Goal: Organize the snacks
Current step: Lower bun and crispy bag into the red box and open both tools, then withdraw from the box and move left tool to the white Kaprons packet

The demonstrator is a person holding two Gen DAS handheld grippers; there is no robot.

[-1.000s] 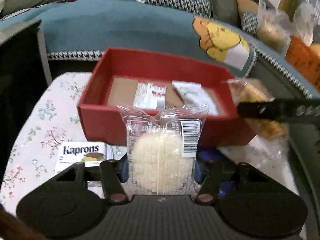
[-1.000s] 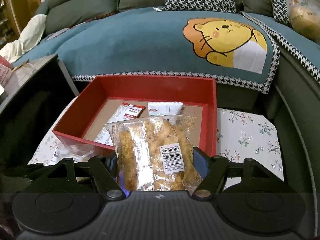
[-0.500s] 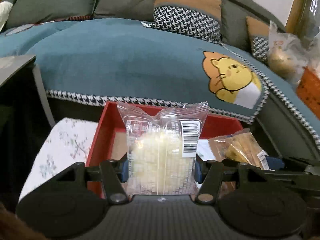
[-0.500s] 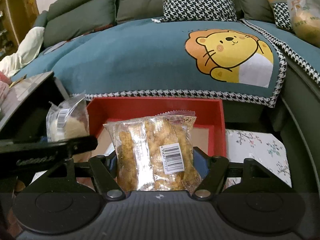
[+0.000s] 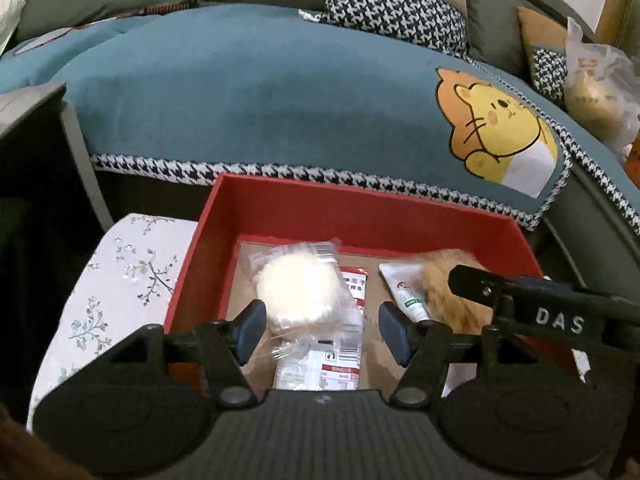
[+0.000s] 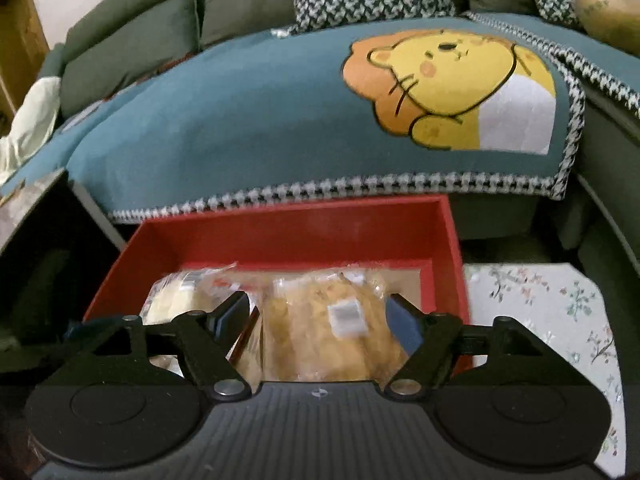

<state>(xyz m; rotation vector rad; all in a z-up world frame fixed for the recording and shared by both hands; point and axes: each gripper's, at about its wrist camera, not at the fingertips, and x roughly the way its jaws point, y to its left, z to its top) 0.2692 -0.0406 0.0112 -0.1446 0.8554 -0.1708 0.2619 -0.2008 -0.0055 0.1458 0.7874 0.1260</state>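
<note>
**A:** At the far left, what is there?

**B:** A table [image 5: 100, 300] under a pale floral cloth. Just right of it sits a red box [image 5: 192, 280], open-topped, in front of a sofa draped with a blue blanket [image 5: 260, 100] bearing a cartoon lion.

**A:** And inside the box?

**B:** Toward its left, a clear packet holding a round white rice cake [image 5: 298, 290] lies on some flat red-and-white sachets [image 5: 324, 364]. The left gripper [image 5: 322, 330] hangs just above; its jaws have just been opening and stand wide, with the packet lying loose below and between them, neither pad pressing on it.

**A:** Further right?

**B:** A clear bag of golden fried snacks [image 6: 334, 332] lies in the right half of the box. The right gripper [image 6: 320, 320] sits over it; its jaws have just been opening too, and stand wide with the bag between them, apparently let go, though blur hides the exact gap.

**A:** Which step is this?

**B:** I judge it the release: both snacks dropped into the box. Next, each gripper should lift clear without snagging the wrappers, then go looking for any snack outside the box.
</note>
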